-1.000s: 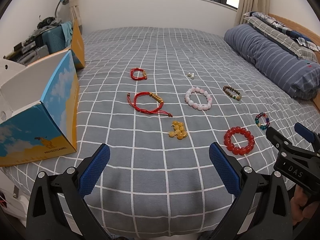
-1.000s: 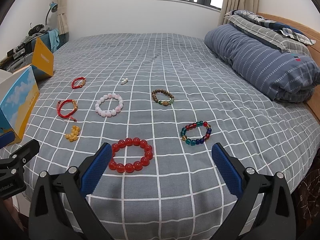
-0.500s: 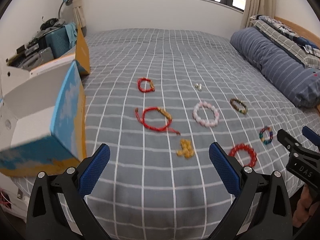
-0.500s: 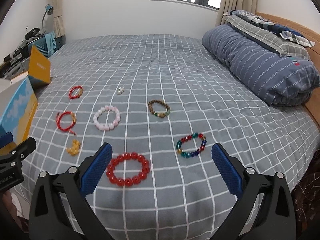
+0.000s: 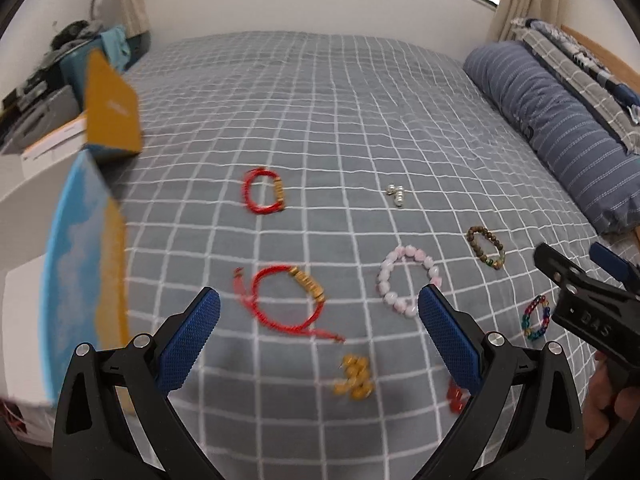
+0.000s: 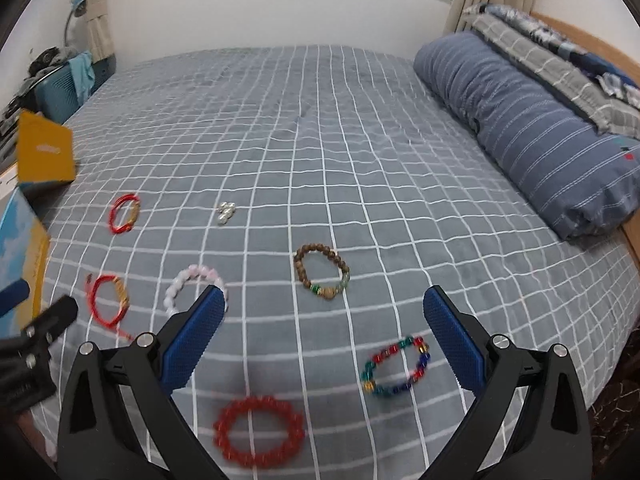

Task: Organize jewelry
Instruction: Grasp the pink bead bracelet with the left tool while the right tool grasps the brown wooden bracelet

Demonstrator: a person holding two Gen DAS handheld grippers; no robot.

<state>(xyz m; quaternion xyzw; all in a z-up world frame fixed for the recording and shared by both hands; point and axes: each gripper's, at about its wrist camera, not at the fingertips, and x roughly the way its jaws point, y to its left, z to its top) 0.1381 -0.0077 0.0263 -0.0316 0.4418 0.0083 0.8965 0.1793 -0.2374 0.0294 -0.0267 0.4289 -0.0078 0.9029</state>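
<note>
Left wrist view: left hand-held gripper (image 5: 319, 320) spread wide, empty, above red cord bracelet (image 5: 286, 304) on bed (image 5: 320, 100) | Right wrist view: right hand-held gripper (image 6: 324, 322) spread wide, empty; red bead bracelet (image 6: 258, 432) and multicolour bracelet (image 6: 396, 366) near bed's front edge.

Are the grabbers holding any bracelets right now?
No. Both the left gripper and right gripper have open, empty jaws above the bed.

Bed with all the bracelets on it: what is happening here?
A person holds two open grippers over a grey checked bedspread, gripping nothing. The left gripper faces a red cord bracelet with gold beads; the right gripper hangs above a red bead bracelet and a multicoloured bead bracelet. All jewelry lies untouched.
</note>
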